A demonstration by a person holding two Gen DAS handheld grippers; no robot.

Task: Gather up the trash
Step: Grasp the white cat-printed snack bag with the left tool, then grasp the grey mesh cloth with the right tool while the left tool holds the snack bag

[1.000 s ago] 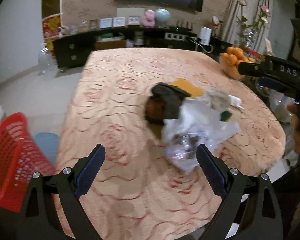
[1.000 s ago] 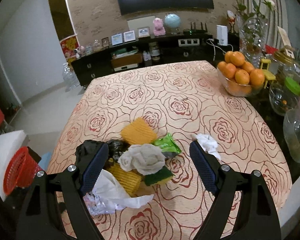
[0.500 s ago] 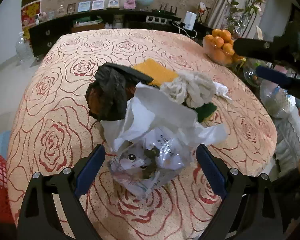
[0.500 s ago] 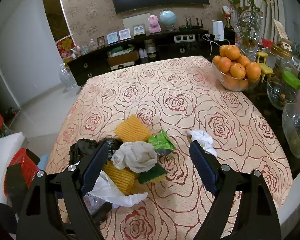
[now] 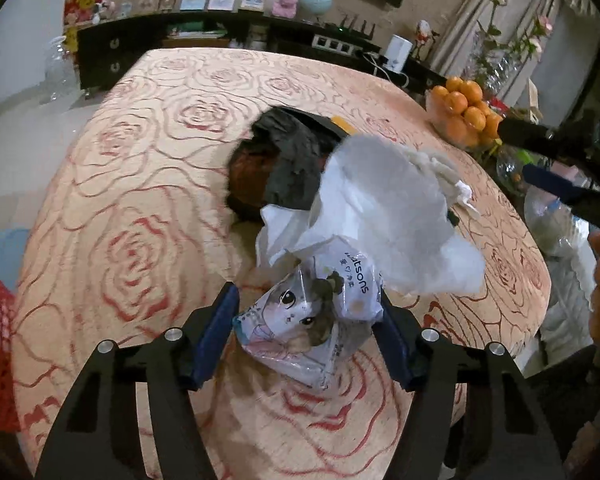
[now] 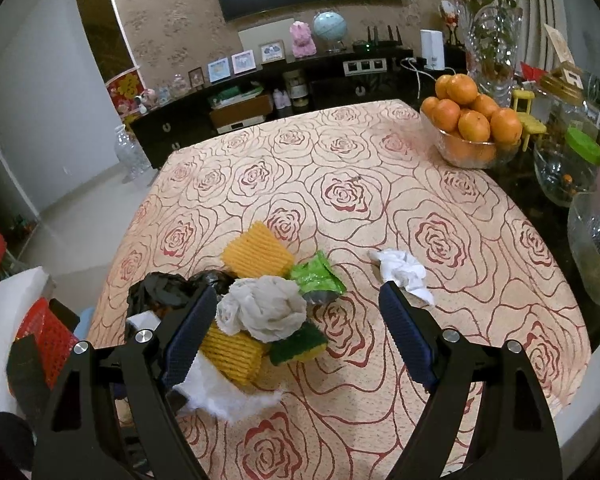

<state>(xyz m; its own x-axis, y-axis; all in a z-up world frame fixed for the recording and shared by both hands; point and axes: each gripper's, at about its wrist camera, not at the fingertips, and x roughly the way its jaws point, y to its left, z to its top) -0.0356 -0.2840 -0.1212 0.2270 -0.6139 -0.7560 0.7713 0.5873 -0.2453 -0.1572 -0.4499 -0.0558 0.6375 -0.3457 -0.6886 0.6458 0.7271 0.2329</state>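
A pile of trash lies on the rose-patterned table (image 6: pixel 380 160). My left gripper (image 5: pixel 308 304) is low over its near end, jaws closing, both pads touching the sides of a printed plastic bag (image 5: pixel 308 320). Behind it lie a white plastic bag (image 5: pixel 380 216) and a black bag (image 5: pixel 292 160). My right gripper (image 6: pixel 296 296) hangs open above a grey cloth ball (image 6: pixel 264 312), with nothing gripped. Around the cloth are yellow ridged sponges (image 6: pixel 256 250), a green wrapper (image 6: pixel 316 276) and a green-backed sponge (image 6: pixel 300 346). A crumpled white tissue (image 6: pixel 402 272) lies apart, beside the right finger.
A glass bowl of oranges (image 6: pixel 470 128) and glass jars (image 6: pixel 568 172) stand along the table's right edge. A red mesh basket (image 6: pixel 44 336) sits on the floor at the left. A dark sideboard (image 6: pixel 260 92) runs along the far wall.
The left gripper sank toward the pile and its jaws narrowed from wide apart onto the printed bag. The right gripper stayed nearly still and open.
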